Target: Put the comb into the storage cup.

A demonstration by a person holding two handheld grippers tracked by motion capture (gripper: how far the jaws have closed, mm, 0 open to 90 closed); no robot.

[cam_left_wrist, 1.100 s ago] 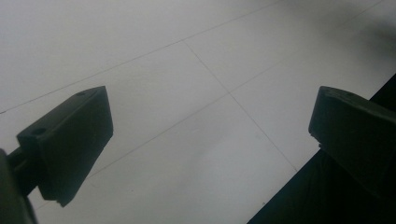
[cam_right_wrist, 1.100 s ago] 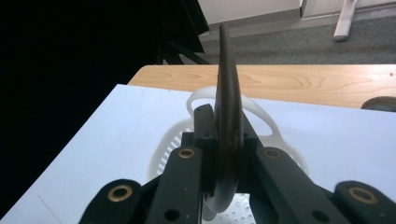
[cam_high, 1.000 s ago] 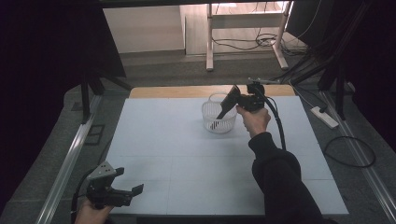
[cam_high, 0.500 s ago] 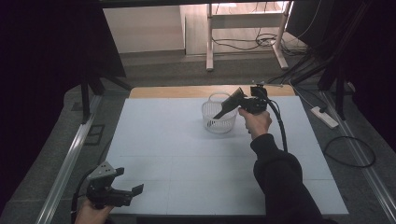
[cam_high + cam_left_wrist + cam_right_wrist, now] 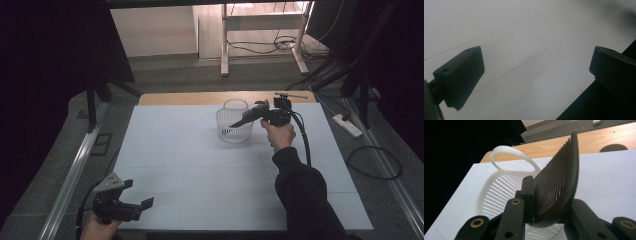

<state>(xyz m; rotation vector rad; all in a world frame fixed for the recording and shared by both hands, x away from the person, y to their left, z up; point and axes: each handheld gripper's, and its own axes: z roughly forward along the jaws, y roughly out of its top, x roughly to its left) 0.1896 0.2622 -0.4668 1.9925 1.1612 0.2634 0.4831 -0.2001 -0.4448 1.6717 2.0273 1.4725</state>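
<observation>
The right gripper (image 5: pixel 245 119) has come down toward the white basket (image 5: pixel 233 127) on the table (image 5: pixel 200 165) and its jaws have just been easing apart, the black comb (image 5: pixel 556 190) still between them over the basket; the drop looks under way, needing further opening. Left gripper (image 5: pixel 131 206) rests open near the front edge

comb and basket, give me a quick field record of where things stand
held thing: dark comb, between the jaws of the right gripper
right jaws: just been opening a little, comb between them, pads at its base
comb position: over the white basket, teeth end pointing across its rim
basket: upright on the white table, far side, loop handle up
basket contents: cannot tell
left gripper: near the front left edge of the table, jaws wide apart, nothing between them
</observation>
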